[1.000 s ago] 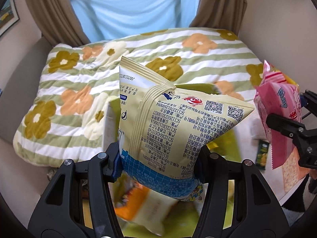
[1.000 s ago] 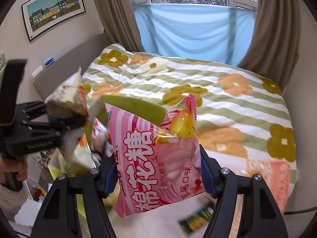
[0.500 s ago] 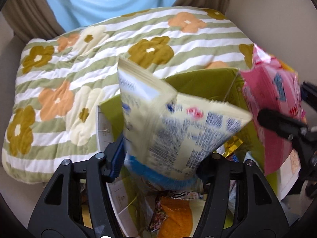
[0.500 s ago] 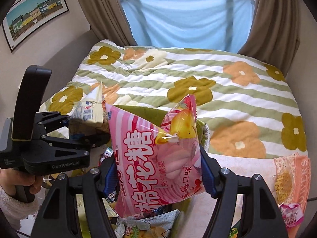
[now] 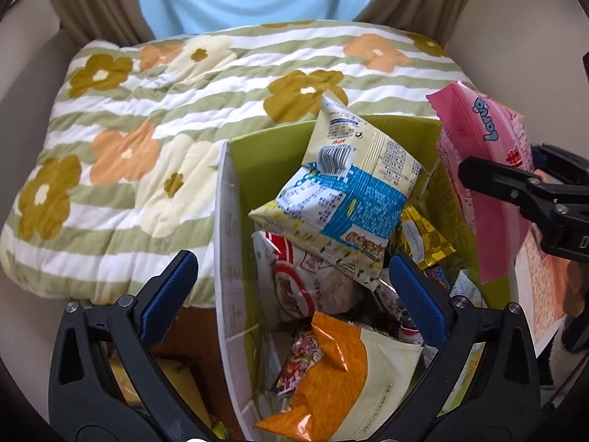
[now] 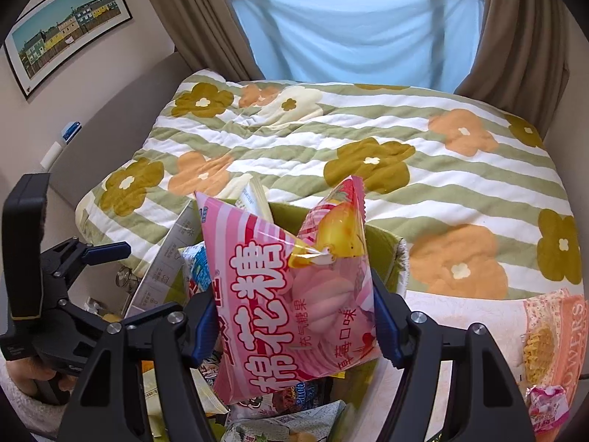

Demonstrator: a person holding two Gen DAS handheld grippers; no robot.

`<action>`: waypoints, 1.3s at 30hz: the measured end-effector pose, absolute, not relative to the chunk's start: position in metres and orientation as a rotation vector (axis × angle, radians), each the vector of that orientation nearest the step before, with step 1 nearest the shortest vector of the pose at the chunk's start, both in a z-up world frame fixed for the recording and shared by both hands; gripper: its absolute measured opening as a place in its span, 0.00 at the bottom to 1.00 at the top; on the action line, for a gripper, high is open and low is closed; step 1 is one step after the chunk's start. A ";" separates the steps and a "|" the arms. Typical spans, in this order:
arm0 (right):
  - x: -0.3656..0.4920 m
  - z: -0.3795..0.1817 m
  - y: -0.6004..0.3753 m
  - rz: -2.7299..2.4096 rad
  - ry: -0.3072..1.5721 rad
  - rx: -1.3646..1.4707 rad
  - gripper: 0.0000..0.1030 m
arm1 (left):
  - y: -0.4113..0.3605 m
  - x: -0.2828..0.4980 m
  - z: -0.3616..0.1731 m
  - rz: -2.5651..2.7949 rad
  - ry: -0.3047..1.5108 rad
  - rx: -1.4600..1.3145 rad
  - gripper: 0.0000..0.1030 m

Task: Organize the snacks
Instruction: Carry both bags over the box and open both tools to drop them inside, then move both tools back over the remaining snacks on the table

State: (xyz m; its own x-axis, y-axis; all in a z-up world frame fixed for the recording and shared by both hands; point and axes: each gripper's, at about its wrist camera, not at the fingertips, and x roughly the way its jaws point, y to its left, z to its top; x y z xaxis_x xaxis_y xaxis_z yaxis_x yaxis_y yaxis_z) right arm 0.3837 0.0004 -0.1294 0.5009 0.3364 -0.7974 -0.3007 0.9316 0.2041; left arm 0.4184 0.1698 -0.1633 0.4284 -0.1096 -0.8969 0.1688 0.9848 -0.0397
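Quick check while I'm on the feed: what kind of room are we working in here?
Most likely a bedroom: a bed under a flowered striped quilt, curtains at a window, a framed picture on the wall. The snack box sits at the bed's foot.

Yellow-and-blue snack bag (image 5: pixel 342 199): puffed, tilted, atop the packets piled in the box.
Pink marshmallow bag (image 6: pixel 294 294): upright, above the box.
Green box (image 5: pixel 272 154): open, heaped with mixed snack packets.
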 end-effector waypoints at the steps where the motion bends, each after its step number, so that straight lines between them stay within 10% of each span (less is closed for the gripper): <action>1: 0.385 -0.131 0.002 0.395 0.978 0.041 0.66 | 0.172 0.416 -0.163 -0.171 1.117 0.041 1.00; 9: 0.380 -0.133 0.009 0.423 0.946 0.074 0.99 | 0.182 0.399 -0.162 -0.115 1.127 0.006 1.00; 39: 0.287 -0.088 -0.036 0.259 0.840 0.066 0.99 | 0.116 0.339 -0.109 -0.283 0.973 0.007 1.00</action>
State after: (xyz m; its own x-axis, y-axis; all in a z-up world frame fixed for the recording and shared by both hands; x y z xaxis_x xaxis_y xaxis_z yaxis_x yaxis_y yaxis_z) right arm 0.2866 -0.0364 -0.0882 0.6377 0.2528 -0.7276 -0.2008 0.9665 0.1598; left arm 0.3388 0.1159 -0.1086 0.5290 -0.2337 -0.8158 0.2403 0.9632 -0.1201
